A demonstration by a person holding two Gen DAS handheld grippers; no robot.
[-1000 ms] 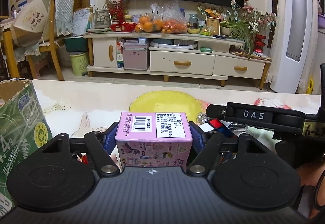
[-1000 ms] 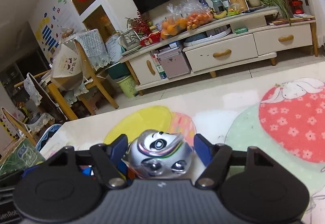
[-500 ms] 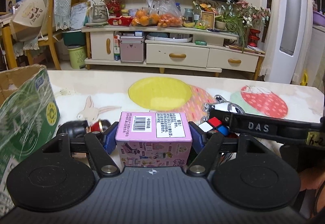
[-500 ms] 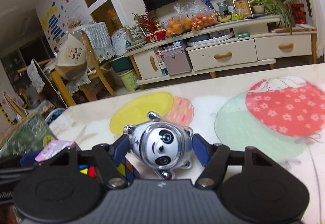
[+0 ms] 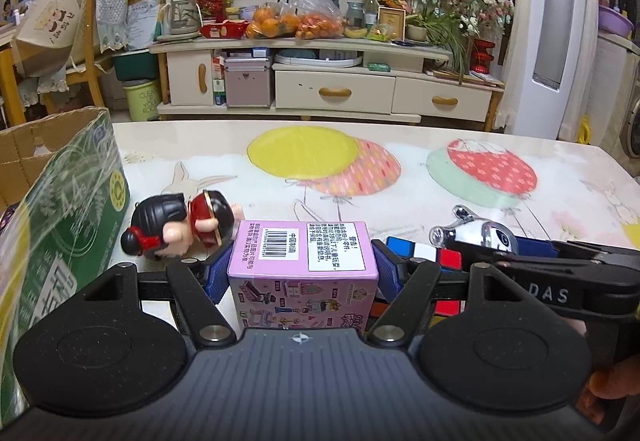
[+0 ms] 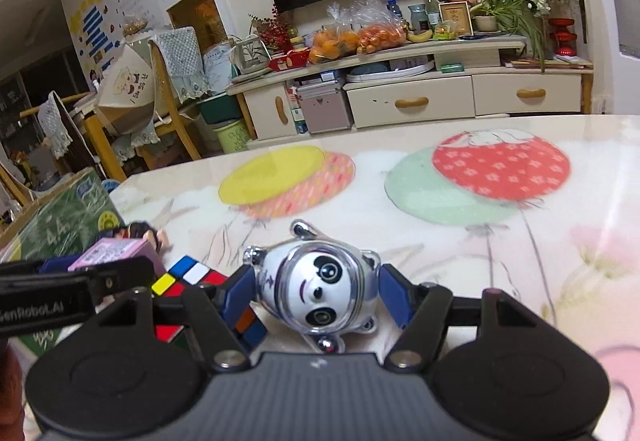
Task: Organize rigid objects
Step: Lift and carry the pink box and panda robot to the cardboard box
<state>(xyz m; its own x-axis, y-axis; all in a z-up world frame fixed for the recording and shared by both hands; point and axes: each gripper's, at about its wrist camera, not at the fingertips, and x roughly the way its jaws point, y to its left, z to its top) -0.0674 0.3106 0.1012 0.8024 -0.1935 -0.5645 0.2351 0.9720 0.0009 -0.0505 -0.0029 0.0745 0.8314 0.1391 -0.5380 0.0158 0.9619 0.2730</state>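
Observation:
My left gripper (image 5: 303, 268) is shut on a pink printed box (image 5: 303, 247), its blue pads pressed to both sides. Just right of it, my right gripper (image 6: 318, 295) is shut on a silver panda toy (image 6: 320, 287) that lies face up between the pads, low over the table. A multicoloured puzzle cube (image 5: 424, 253) sits on the table between the two grippers; in the right wrist view the cube (image 6: 188, 275) shows at the left pad. A black-haired doll (image 5: 176, 229) lies on its side left of the pink box.
An open green cardboard carton (image 5: 68, 225) stands at the table's left edge, close to my left gripper. The table (image 5: 400, 209) has a balloon-print cover. Beyond its far edge are a TV cabinet (image 5: 332, 89) and chairs.
Both grippers have drawn back toward the near side with their loads. The doll and cube have come into the left view. The panda has turned face up between the right pads.

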